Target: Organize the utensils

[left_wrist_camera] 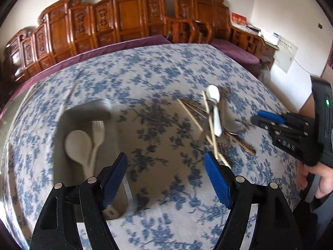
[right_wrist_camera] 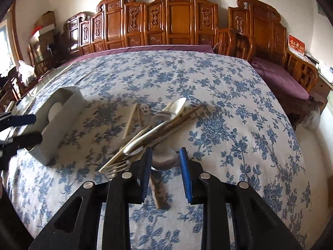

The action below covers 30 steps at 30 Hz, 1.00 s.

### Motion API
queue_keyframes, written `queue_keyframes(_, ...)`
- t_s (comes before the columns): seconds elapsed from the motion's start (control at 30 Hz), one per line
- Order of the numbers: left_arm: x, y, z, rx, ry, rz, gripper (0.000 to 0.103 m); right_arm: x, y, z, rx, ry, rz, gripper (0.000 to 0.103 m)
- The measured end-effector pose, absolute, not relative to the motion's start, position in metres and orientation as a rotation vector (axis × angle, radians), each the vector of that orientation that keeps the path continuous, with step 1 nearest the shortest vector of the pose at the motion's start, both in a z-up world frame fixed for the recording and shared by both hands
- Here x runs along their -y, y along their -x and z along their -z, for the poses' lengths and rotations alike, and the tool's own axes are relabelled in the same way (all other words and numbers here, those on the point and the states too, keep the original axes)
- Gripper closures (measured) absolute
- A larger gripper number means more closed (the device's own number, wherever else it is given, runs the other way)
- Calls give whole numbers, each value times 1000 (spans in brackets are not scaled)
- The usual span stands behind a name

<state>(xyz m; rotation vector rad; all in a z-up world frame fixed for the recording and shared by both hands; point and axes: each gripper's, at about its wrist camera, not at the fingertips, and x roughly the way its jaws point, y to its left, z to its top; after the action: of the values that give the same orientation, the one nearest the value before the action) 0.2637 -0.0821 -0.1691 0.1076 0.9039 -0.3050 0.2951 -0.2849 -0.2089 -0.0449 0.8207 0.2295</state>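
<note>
Tray (left_wrist_camera: 68,116), 9 o'clock: holds spoon, fork. Left hand-held gripper (left_wrist_camera: 166,177): wide open, empty. Utensil pile (right_wrist_camera: 158,123), bench centre. Right hand-held gripper (right_wrist_camera: 165,164): part open, empty, straddling grey spoon (right_wrist_camera: 164,156). Step: pick-up. Next: close, carry to tray.

The left wrist view looks down along its fingers from close above the table (left_wrist_camera: 166,79), tray (left_wrist_camera: 62,125) at its left. The right wrist view sits lower and nearer the utensil pile (right_wrist_camera: 158,123), facing the wooden benches (right_wrist_camera: 179,20). Both share the tablecloth, pile, tray and benches.
</note>
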Motion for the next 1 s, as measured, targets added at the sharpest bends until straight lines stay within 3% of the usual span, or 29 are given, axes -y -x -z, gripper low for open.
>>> queue_keyframes(0.2, 114, -272, 189, -941, -135, 365, 33, 291, -303, 209, -827, 12, -226, 74)
queue_keyframes(0.4, 136, -285, 211, -991, -134, 412, 50, 291, -303, 205, -818, 5, -230, 74)
queue_keyframes(0.57, 147, -295, 226, -1043, -105, 448, 71, 294, -303, 205, -816, -8, -222, 74)
queue_keyframes(1.0, 160, -322, 232, -1086, -11, 490, 81, 290, -304, 206, -815, -7, -225, 74)
